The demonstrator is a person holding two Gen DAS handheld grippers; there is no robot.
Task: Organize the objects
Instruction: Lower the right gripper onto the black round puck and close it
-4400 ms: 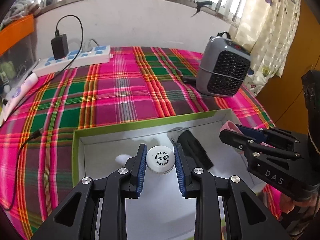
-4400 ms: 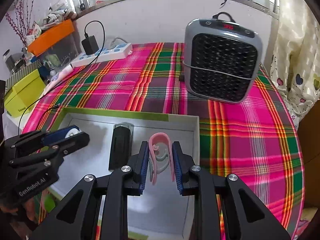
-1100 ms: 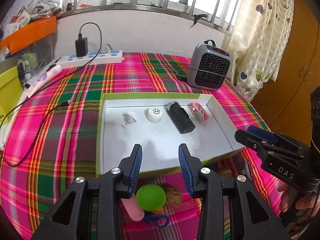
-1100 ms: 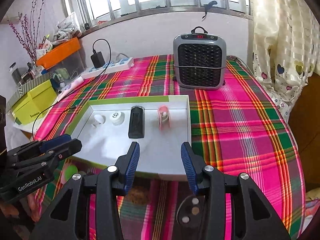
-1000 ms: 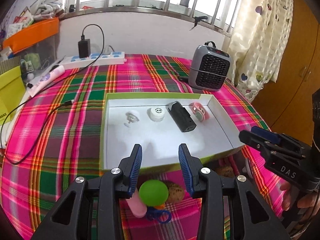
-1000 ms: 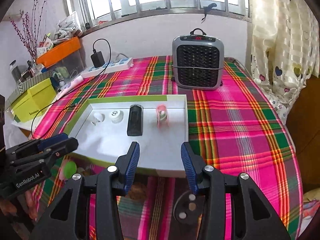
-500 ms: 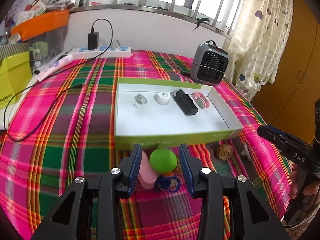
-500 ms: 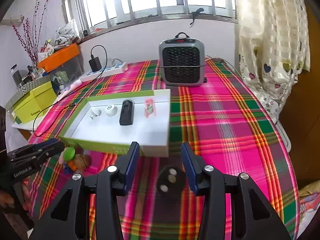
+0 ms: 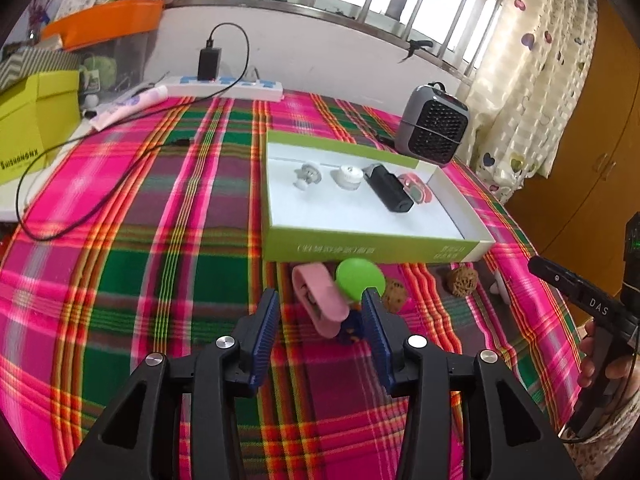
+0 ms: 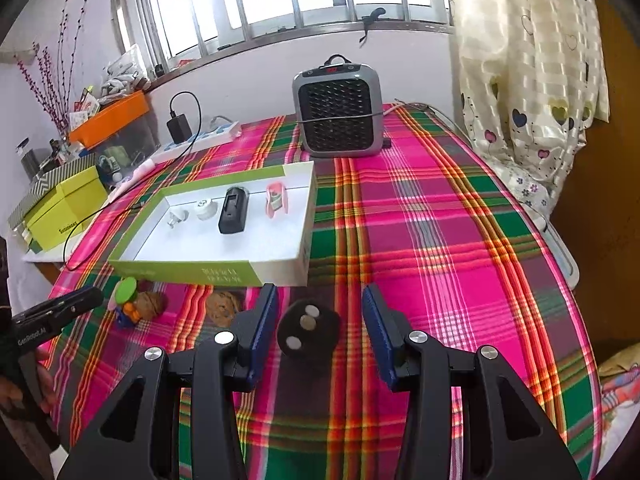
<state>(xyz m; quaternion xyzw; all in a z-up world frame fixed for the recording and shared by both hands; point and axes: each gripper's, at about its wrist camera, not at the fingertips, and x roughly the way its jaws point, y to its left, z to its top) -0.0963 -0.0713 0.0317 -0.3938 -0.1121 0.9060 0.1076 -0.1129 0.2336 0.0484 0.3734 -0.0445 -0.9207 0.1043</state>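
Plaid tablecloth (image 9: 120,208) under both tongs. Left gripper (image 9: 318,312) opening, empty; pink clip (image 9: 318,300) and green ball (image 9: 360,278) just ahead between its jaws. Right gripper (image 10: 318,320) parted, empty, around black disc (image 10: 308,330), untouched. Disc looks stiff, light: pinch its rim. Green box (image 10: 224,270) beyond.

Left gripper (image 9: 318,312) hung over the plaid cloth (image 9: 168,264), jaws opening, nothing pressed between them. Pink clip (image 9: 320,300) and green ball (image 9: 360,278) lay just ahead, close to the tray's (image 9: 372,249) near wall. Tray held a white knob (image 9: 306,176), white cap (image 9: 347,176), black box (image 9: 387,188) and pink item (image 9: 418,192) along its far wall. Heater (image 9: 434,125) stood beyond the tray's far right corner.
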